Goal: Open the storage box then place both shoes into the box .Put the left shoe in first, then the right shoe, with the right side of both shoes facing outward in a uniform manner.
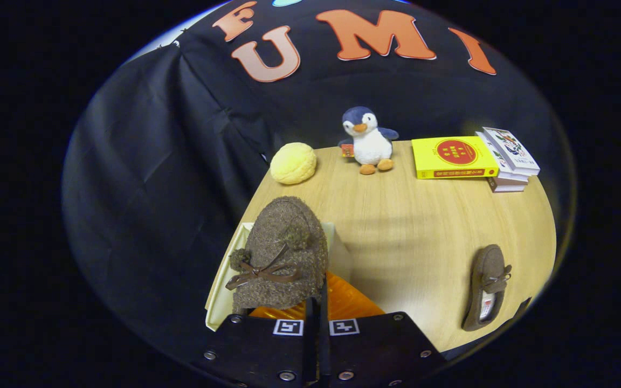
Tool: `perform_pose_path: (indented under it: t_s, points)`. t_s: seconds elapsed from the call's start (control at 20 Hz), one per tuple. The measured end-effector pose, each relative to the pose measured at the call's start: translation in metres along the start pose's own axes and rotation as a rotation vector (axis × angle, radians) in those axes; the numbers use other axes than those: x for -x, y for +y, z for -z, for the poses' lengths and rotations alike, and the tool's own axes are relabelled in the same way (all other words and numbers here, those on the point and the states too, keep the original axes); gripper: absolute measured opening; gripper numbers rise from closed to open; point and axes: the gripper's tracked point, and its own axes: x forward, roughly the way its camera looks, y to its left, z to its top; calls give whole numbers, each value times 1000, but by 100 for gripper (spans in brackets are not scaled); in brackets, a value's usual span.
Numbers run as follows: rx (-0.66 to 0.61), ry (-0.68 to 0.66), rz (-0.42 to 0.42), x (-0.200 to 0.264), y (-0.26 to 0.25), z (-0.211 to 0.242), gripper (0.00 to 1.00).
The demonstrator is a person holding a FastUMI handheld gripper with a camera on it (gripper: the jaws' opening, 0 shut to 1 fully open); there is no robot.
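Gripper [316, 318] fingers nearly closed, pinching heel rim of fuzzy brown pom-pom slipper [281, 253], held toe-up over open white storage box with orange interior [343, 302]. Yellow plush ball [293, 163] at 11 o'clock, penguin toy [370, 141] at 12. Second brown slipper [485, 291] lies on wooden table [423, 237] at 3 o'clock. Judged light, soft, floppy; stiffer heel collar is best hold.

Quick headcount: two fuzzy brown shoes, one up by the fingers [281, 253] and one lying on the table [486, 285]. One storage box [224, 291], one plush penguin [368, 140], one yellow ball [293, 163]. Books: one yellow book [453, 156] plus a small stack [509, 159] beside it, count unclear.
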Motion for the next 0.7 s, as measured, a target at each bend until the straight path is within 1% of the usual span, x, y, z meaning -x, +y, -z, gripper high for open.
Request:
perform_pose_path:
  t_s: [0.15,0.35,0.45,0.7]
  points:
    - [16,53,14,-27,23,11,3]
    - [37,149,66,-69,41,38,3]
    - [49,242,107,-86,42,61,3]
    - [35,338,166,-129,45,90,4]
